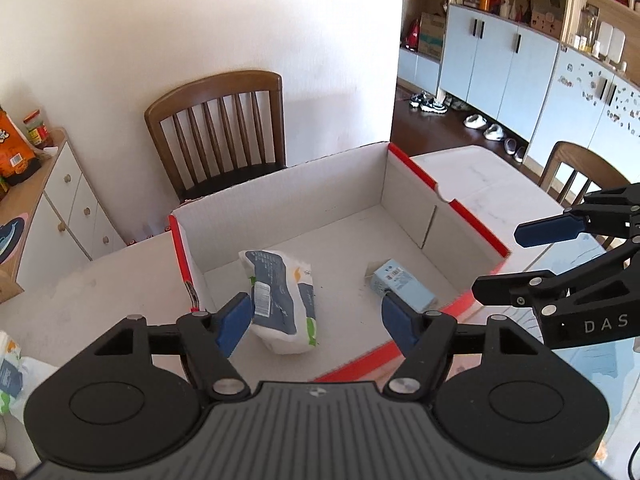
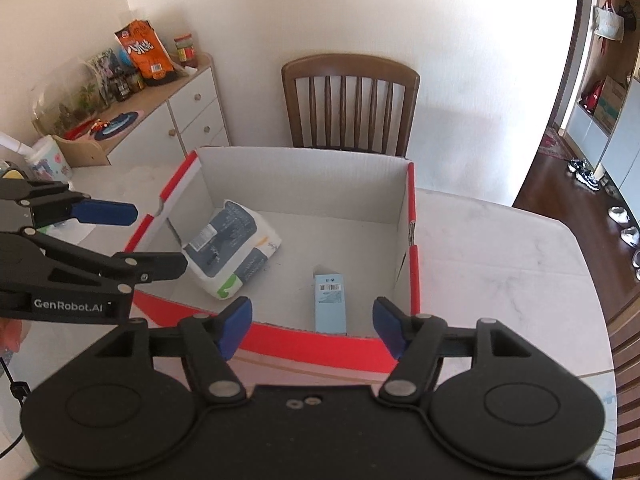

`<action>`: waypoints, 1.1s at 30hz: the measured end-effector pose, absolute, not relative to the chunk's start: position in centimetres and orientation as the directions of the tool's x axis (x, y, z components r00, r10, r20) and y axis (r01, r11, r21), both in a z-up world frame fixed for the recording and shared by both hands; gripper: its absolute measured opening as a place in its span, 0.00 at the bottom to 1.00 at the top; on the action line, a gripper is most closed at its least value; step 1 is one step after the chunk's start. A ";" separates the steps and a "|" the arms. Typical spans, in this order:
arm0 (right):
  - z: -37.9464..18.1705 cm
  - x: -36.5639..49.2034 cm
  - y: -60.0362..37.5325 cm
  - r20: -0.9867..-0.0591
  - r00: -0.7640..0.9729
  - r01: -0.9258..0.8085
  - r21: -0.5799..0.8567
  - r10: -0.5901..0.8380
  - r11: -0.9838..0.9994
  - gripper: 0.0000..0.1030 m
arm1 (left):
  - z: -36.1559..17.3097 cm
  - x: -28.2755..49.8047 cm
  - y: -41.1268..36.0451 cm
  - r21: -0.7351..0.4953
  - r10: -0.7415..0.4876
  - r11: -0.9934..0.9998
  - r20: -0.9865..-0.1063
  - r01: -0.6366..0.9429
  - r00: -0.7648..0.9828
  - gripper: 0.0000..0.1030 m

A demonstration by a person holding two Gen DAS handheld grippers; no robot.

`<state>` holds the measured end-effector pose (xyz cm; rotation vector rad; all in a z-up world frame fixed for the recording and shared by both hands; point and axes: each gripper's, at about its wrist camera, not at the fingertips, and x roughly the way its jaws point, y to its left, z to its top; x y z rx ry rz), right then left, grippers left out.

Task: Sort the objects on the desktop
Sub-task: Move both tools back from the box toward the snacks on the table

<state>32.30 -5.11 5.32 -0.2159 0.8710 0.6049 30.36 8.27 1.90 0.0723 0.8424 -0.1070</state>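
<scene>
A white cardboard box with red edges [image 1: 404,184] [image 2: 412,240] stands open on the table. Inside it lie a white and dark blue tissue pack [image 1: 282,300] [image 2: 230,246] and a small light blue carton [image 1: 402,286] [image 2: 330,304]. My left gripper [image 1: 316,322] is open and empty above the box's near edge, over the tissue pack. My right gripper [image 2: 312,326] is open and empty above the box's near red edge, close to the blue carton. Each gripper shows in the other's view, the right [image 1: 532,256] and the left [image 2: 132,236], both open.
A wooden chair [image 1: 224,128] [image 2: 352,104] stands behind the box at the wall. A low white cabinet [image 1: 60,208] [image 2: 176,116] with snack bags and jars is at the left. Another tissue pack [image 1: 10,376] lies at the table's left edge. A second chair [image 1: 580,176] is at the right.
</scene>
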 end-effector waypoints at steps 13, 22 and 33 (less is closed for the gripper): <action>7.1 28.1 -8.0 -0.729 0.509 -0.586 0.098 0.459 0.804 0.71 | 3.5 24.8 7.4 -0.009 -0.075 0.995 -0.703 0.097 0.707 0.95; 6.9 25.4 -10.3 -0.713 0.524 -0.563 0.121 0.466 0.818 0.71 | 3.4 21.3 7.1 -0.046 -0.105 0.994 -0.679 0.101 0.726 1.00; 5.2 22.5 -12.5 -0.717 0.547 -0.510 0.126 0.433 0.851 0.71 | 3.0 16.9 6.5 -0.105 -0.165 0.986 -0.653 0.126 0.739 1.00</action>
